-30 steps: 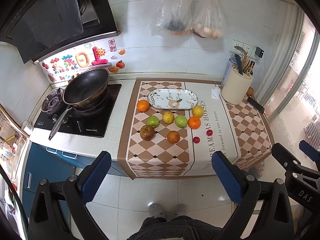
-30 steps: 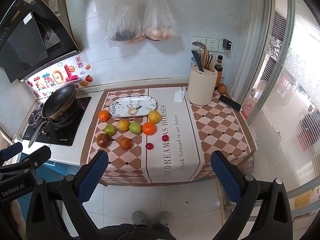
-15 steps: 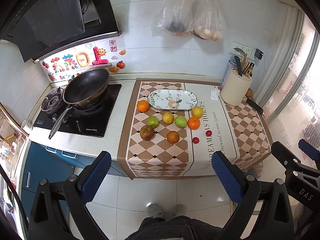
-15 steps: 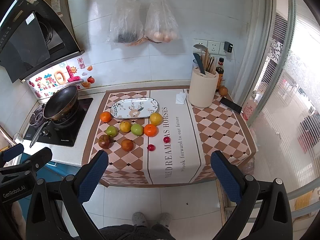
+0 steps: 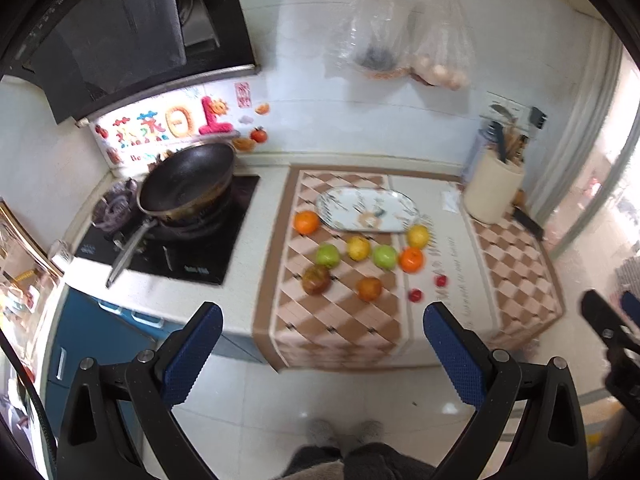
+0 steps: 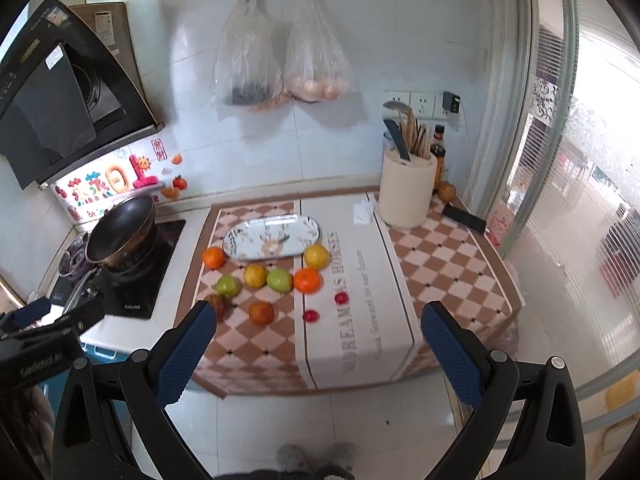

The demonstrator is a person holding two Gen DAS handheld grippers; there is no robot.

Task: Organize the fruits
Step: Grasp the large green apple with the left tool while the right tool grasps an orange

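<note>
Fruits were seen scattered on a checkered cloth (image 6: 440, 264) spread over the kitchen counter (image 5: 256, 208), none of them held and none on the oval patterned plate (image 6: 272, 238) behind them. A black wok (image 5: 188, 180) was set on the stove at the left, and a cream utensil holder (image 6: 406, 192) was stood at the right rear. Just beside the plate, an orange (image 6: 213, 257) and a yellow fruit (image 6: 317, 256) were placed; nearer, two green apples (image 6: 279, 279) flanked another yellow fruit, with a tangerine (image 6: 307, 281) alongside. Two small red fruits (image 6: 311, 315) lay nearest the edge. The left gripper (image 5: 320, 354) and the right gripper (image 6: 318, 354) were held back from the counter, fingers spread wide and empty.
</note>
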